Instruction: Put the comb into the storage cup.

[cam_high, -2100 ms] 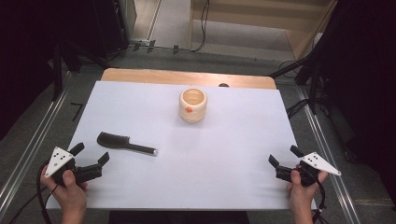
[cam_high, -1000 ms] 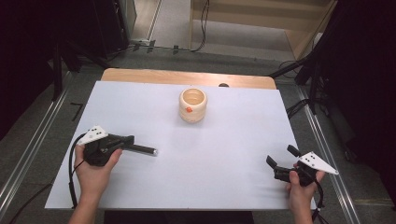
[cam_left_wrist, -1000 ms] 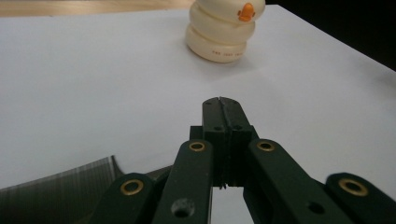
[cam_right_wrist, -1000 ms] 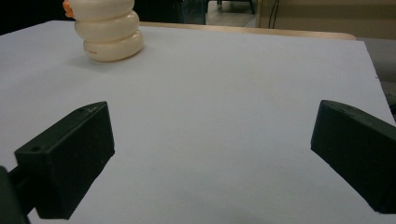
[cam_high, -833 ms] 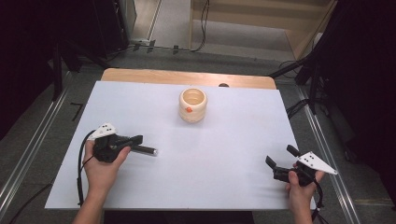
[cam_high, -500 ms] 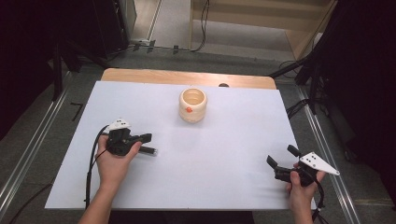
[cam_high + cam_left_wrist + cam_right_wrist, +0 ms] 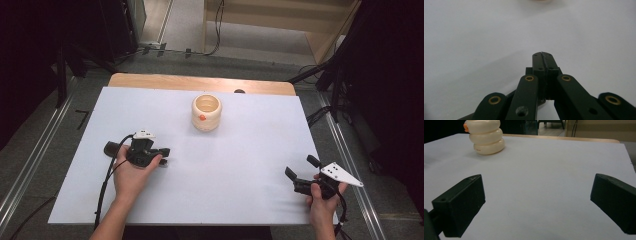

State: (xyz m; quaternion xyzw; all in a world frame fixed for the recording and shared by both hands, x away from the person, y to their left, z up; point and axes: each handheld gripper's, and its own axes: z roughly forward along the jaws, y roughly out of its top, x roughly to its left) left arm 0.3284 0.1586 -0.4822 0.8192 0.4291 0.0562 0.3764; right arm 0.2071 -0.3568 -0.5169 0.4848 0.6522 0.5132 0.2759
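The left claw (image 7: 162, 156) is clenched, with the black spoon (image 7: 113, 148) under it. It should open wide, then pinch the handle. The right claw (image 7: 299, 172) waits, released, on the white counter (image 7: 240, 165).

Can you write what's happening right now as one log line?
left gripper: shut, at black tool | right gripper: open, empty | cream cup: untouched

White table (image 7: 240, 165), cream cup (image 7: 206, 112), black tool (image 7: 113, 148)

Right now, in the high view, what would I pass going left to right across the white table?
Black tool → left claw → cream cup → right claw.
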